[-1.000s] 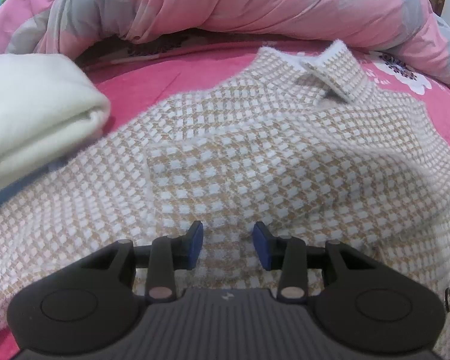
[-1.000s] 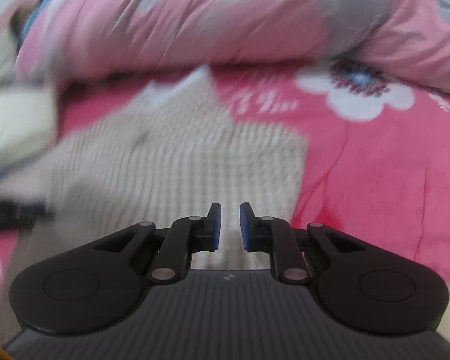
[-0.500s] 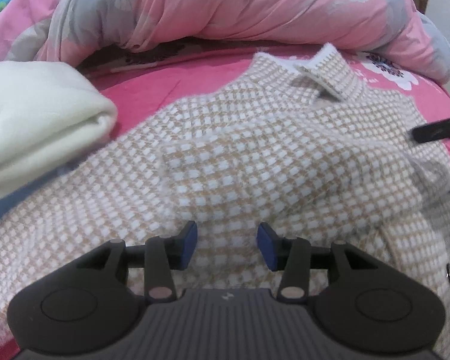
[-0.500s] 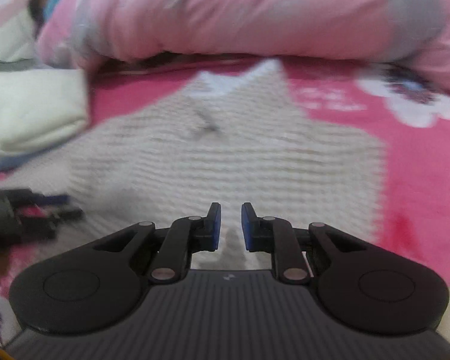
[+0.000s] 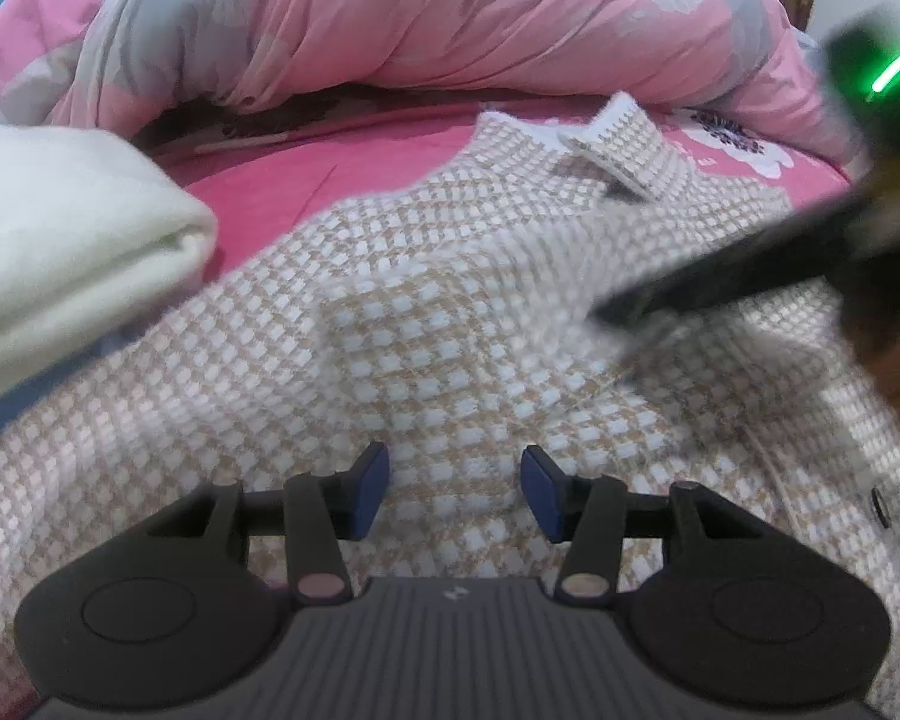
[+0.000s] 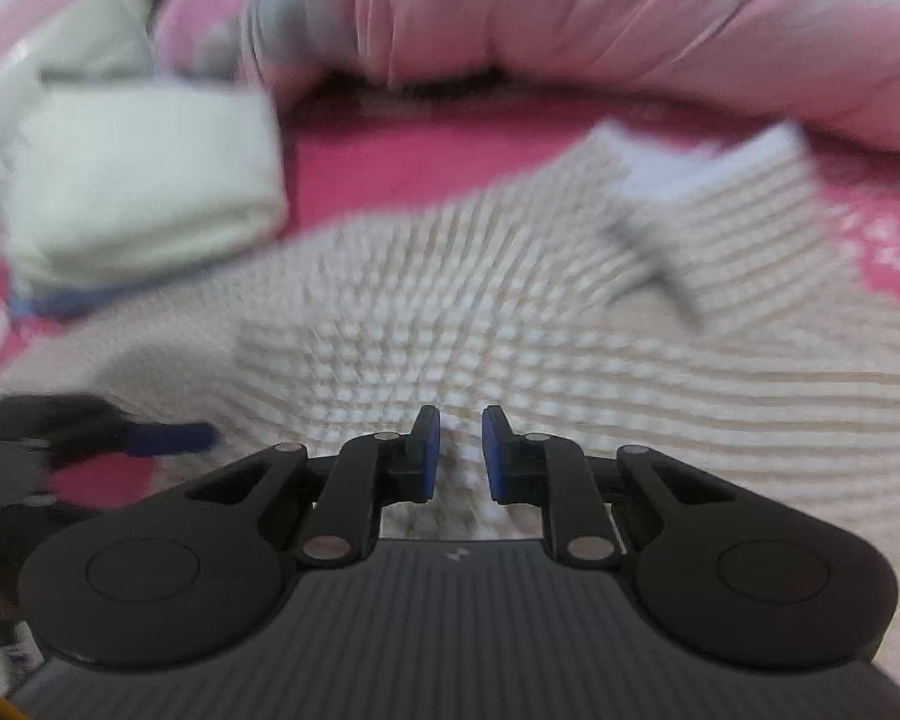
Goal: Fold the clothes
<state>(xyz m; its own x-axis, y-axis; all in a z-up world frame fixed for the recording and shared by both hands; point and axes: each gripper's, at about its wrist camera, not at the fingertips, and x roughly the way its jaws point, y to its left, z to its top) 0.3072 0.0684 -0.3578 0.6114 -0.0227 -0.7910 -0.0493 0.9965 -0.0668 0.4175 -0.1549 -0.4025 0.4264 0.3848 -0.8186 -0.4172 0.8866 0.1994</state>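
Left wrist view
- Landmark: the checked knit garment (image 5: 450, 312), spread on the pink bedsheet (image 5: 330, 168), its collar (image 5: 624, 144) at the far end near the pink floral quilt (image 5: 450, 12).
- What changed: a second ago nothing hung over the garment's right half; now the right gripper (image 5: 750, 276) reaches in from the right edge, blurred, its tip above the cloth below the collar.
- Left gripper (image 5: 455, 492): its jaws are opening, wider than a second ago; only flat checked fabric lies beneath the gap, nothing pinched.
- Pose: pitched steeply down at the near middle of the garment, almost where it was.
- Beside the garment: a folded cream cloth (image 5: 72, 240) touching its left edge.

Right wrist view
- What changed: a second ago this camera looked at the garment's right edge and bare sheet; now the checked knit garment (image 6: 570, 330) fills the middle, with the collar (image 6: 708, 192) up and to the right.
- Right gripper (image 6: 456, 456): jaws nearly together but opening slightly; no fold is caught between them.
- Pose: angled down over the garment's centre, the picture smeared.
- Left gripper (image 6: 168, 437): low at the garment's left side.
- Meaning for the task: both tools seem gathered over the garment's middle with nothing held, so a fresh grasp for the next fold looks likely.
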